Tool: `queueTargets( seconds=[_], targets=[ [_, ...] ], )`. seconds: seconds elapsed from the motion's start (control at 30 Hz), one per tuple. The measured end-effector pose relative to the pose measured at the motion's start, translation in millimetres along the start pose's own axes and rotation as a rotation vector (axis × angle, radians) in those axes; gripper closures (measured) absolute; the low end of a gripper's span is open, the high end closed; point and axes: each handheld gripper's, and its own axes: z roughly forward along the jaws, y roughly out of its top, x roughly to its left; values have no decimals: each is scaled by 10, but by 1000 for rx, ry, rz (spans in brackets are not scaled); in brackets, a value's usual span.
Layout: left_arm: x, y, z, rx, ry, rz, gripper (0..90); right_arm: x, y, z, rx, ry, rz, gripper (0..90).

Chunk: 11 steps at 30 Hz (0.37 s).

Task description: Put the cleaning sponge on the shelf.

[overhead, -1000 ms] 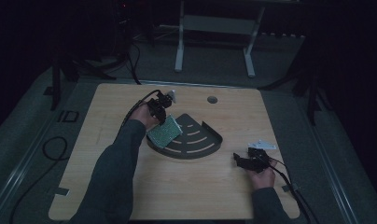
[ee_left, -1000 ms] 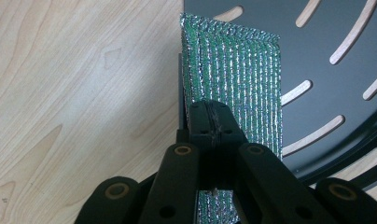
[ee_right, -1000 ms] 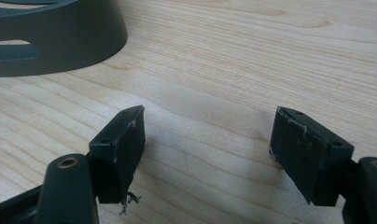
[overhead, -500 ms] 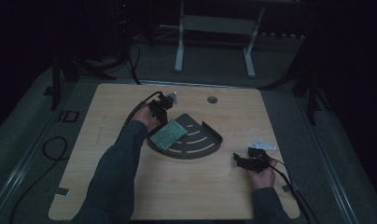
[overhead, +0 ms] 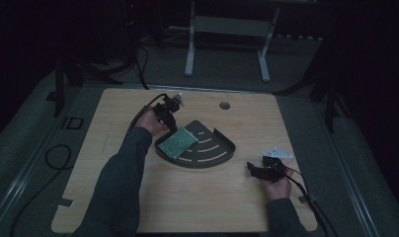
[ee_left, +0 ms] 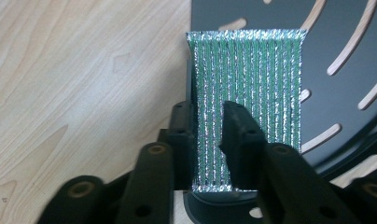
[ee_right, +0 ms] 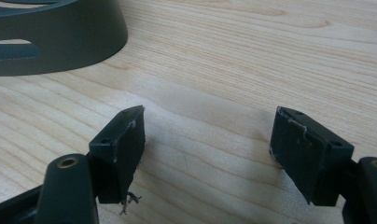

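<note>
Left gripper lets go of the green pad on the dark tray

The left gripper (ee_left: 207,123) has just been opening its jaws; the green ribbed pad (ee_left: 252,88) lies between them but is no longer pinched, resting on the quarter-round slotted tray (overhead: 212,150), one edge over its rim. It looks placed. The right gripper (ee_right: 207,154) rests wide open and empty on the light wooden table (overhead: 138,207), in a dark room.
</note>
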Motion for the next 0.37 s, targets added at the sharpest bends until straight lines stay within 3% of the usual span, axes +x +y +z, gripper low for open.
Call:
queueTargets(
  seconds=[0.2, 0.37],
  targets=[
    [38, -70, -146, -51, 0, -10, 656, 1, 0, 0, 0, 0, 1, 257],
    [65, -167, -308, -108, 36, -18, 593, 0, 0, 0, 0, 0, 0, 258]
  ],
)
